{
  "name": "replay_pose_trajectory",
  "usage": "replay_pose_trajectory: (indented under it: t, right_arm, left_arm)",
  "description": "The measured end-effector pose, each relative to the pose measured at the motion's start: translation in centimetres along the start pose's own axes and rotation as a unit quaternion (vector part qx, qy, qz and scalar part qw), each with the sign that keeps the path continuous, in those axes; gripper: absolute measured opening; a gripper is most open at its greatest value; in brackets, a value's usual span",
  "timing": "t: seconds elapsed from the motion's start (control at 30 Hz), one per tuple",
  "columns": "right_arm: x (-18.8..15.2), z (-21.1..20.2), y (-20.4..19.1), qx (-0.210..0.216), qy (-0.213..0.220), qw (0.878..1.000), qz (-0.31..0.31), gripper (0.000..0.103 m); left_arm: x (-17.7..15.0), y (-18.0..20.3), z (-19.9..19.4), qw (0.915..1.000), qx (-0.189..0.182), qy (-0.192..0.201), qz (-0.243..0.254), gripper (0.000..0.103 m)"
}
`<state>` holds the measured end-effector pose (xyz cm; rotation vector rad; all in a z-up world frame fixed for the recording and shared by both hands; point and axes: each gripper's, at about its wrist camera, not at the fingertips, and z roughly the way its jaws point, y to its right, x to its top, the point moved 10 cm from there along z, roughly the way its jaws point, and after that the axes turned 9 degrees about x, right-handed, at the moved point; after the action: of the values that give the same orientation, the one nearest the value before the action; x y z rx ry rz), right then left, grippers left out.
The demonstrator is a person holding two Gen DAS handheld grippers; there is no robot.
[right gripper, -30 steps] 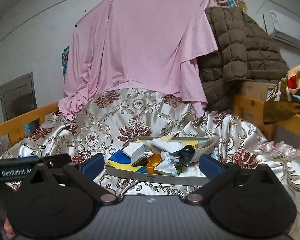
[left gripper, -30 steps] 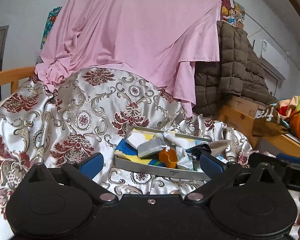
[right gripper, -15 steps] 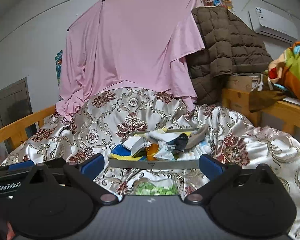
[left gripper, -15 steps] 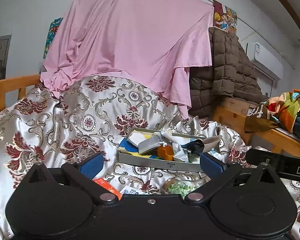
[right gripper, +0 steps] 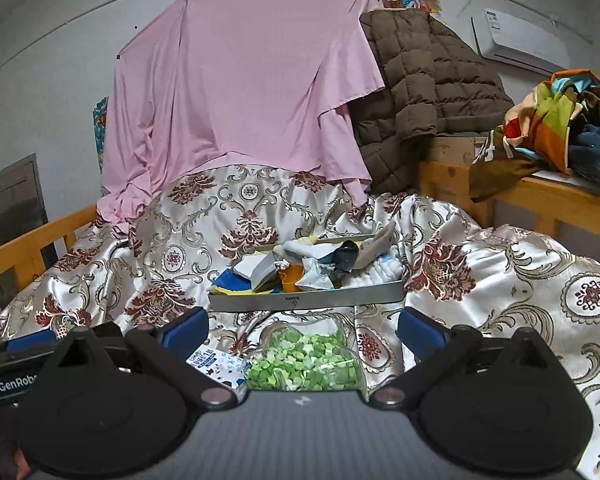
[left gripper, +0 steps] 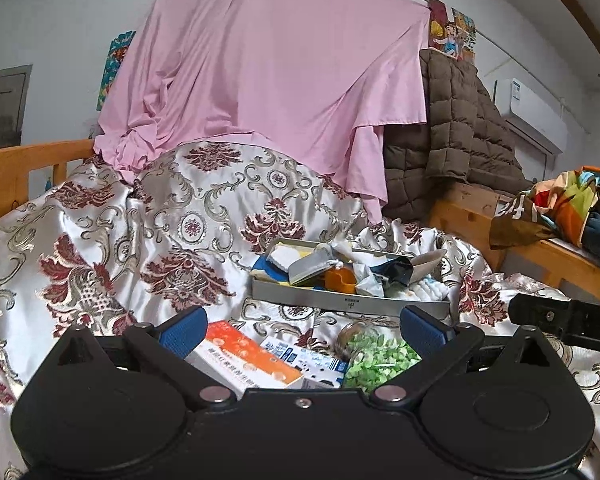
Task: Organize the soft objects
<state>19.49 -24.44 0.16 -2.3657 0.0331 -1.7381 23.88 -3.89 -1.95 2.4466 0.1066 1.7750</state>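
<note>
A grey tray (left gripper: pixel 340 303) (right gripper: pixel 308 301) sits on the satin bedspread, piled with soft items: white cloths, a blue and yellow cloth, a grey pouch and an orange cup (left gripper: pixel 340 280). In front of it lie a clear jar of green pieces (right gripper: pixel 304 364) (left gripper: pixel 380 358), an orange and white box (left gripper: pixel 240 356) and a small blue and white pack (left gripper: pixel 304 356). My left gripper (left gripper: pixel 302 330) is open and empty above the box and pack. My right gripper (right gripper: pixel 302 326) is open and empty above the jar.
The patterned bedspread (right gripper: pixel 500 280) covers the bed. A pink sheet (left gripper: pixel 260 100) hangs behind, with a brown quilted coat (right gripper: pixel 420 92) to its right. A wooden bench (right gripper: pixel 560 196) with colourful clothes stands at right. A wooden bed rail (left gripper: pixel 28 156) runs along the left.
Both grippers have pulled back and up from the tray. The jar, the box and the pack have come into view below them. Both stay open.
</note>
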Motion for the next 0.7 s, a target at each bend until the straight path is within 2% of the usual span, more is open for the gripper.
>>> replay_pose_trajectory:
  t: [0.27,0.4,0.7]
  right_arm:
    - [-1.8,-0.4,0.0,-0.013,0.002,1.0,0.0,0.103]
    - [-3.1,-0.6,0.4,-0.006,0.003,1.0,0.012,0.103]
    - [-4.4,-0.5,1.5,-0.018,0.0,0.999,0.029,0.103]
  left_arm:
    - [-1.4,-1.4,0.4,0.999,0.037,-0.025,0.01,0.102]
    - [-2.2,-1.6,0.5,0.9986,0.039,-0.032,0.012,0.102]
    - [-3.5,-1.7,1.2,0.9971,0.052,-0.052,0.019,0.102]
